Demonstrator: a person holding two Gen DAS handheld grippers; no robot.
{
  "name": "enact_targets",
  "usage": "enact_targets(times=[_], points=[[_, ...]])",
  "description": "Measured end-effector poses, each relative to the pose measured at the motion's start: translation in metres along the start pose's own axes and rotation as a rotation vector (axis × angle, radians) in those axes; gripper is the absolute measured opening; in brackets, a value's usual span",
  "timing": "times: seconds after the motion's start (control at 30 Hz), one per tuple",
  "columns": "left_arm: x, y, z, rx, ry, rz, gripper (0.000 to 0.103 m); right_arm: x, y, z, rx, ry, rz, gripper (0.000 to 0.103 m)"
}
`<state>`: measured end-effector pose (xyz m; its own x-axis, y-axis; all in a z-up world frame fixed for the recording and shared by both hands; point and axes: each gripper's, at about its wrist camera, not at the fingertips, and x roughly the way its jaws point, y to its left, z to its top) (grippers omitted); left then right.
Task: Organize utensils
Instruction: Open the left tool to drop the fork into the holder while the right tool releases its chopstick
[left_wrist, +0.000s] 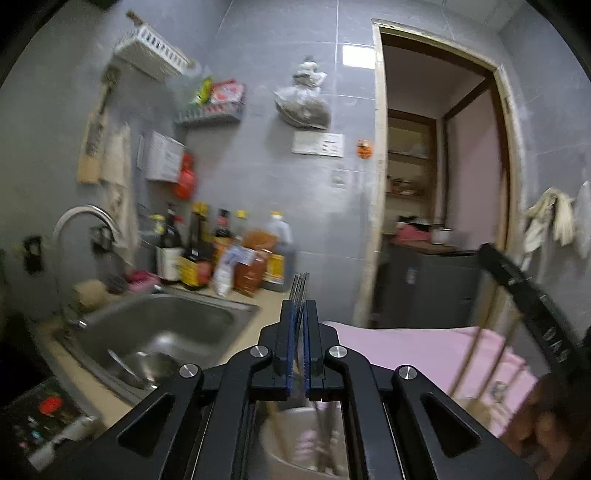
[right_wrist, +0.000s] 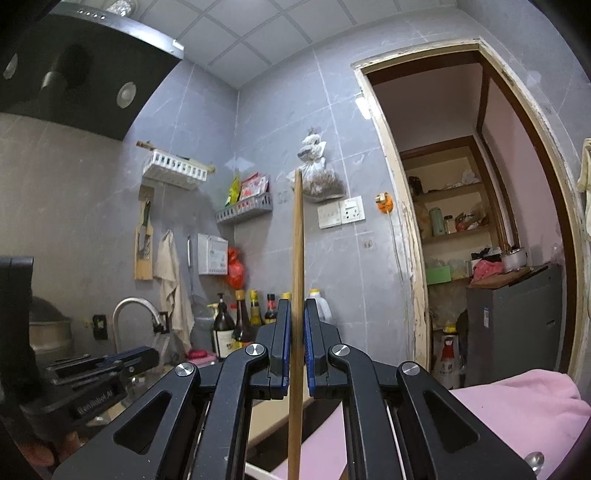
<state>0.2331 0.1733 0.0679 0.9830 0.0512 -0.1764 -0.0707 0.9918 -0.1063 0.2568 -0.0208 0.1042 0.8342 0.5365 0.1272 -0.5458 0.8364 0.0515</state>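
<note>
Left gripper (left_wrist: 299, 314) was clamped on thin bundle of dark metal chopsticks (left_wrist: 300, 286), tips poking just above pads, over pale round plastic utensil cup (left_wrist: 295, 439) beside steel sink (left_wrist: 166, 325). Right gripper (right_wrist: 296, 325) was pinched on long upright bamboo chopstick (right_wrist: 297, 236), above pink cloth (right_wrist: 517, 402). Risks, as judged: metal sticks, slick and held near ends, could slide or fan apart in grip; long bamboo stick could pivot between pads and miss cup; two grippers close together could collide.

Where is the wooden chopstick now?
In the right wrist view the wooden chopstick stands upright at centre, clamped in the right gripper, its tip before the hanging bag on the wall.
</note>
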Motion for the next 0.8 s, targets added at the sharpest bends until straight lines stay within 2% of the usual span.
enact_targets(times=[0.07, 0.23, 0.3, 0.33, 0.37, 0.5, 0.57, 0.7, 0.77, 0.8], points=[[-0.001, 0.002, 0.002, -0.044, 0.024, -0.065, 0.004, -0.003, 0.0, 0.001, -0.01, 0.006, 0.008, 0.006], [-0.009, 0.005, 0.015, -0.132, 0.038, -0.147, 0.006, -0.014, -0.001, 0.01, -0.016, -0.003, 0.016, 0.009], [-0.015, 0.004, 0.02, -0.149, 0.028, -0.155, 0.017, -0.022, -0.002, 0.016, -0.023, -0.02, 0.011, 0.014], [-0.02, 0.002, 0.023, -0.155, 0.018, -0.161, 0.021, -0.025, -0.003, 0.018, -0.023, -0.027, 0.008, 0.022], [-0.023, 0.001, 0.025, -0.158, 0.009, -0.169, 0.027, -0.031, -0.006, 0.021, -0.02, -0.037, 0.007, 0.025], [-0.037, -0.017, 0.031, -0.131, -0.015, -0.188, 0.031, -0.049, -0.016, 0.031, -0.022, -0.044, -0.032, 0.03], [-0.042, -0.028, 0.031, -0.11, -0.023, -0.196, 0.039, -0.061, -0.025, 0.035, -0.019, -0.048, -0.052, 0.044], [-0.051, -0.05, 0.029, -0.086, -0.043, -0.227, 0.058, -0.085, -0.042, 0.041, -0.038, -0.047, -0.098, 0.053], [-0.055, -0.064, 0.028, -0.068, -0.054, -0.24, 0.065, -0.096, -0.05, 0.044, -0.059, -0.032, -0.134, 0.07], [-0.057, -0.07, 0.026, -0.062, -0.059, -0.247, 0.07, -0.101, -0.054, 0.044, -0.067, -0.027, -0.146, 0.074]])
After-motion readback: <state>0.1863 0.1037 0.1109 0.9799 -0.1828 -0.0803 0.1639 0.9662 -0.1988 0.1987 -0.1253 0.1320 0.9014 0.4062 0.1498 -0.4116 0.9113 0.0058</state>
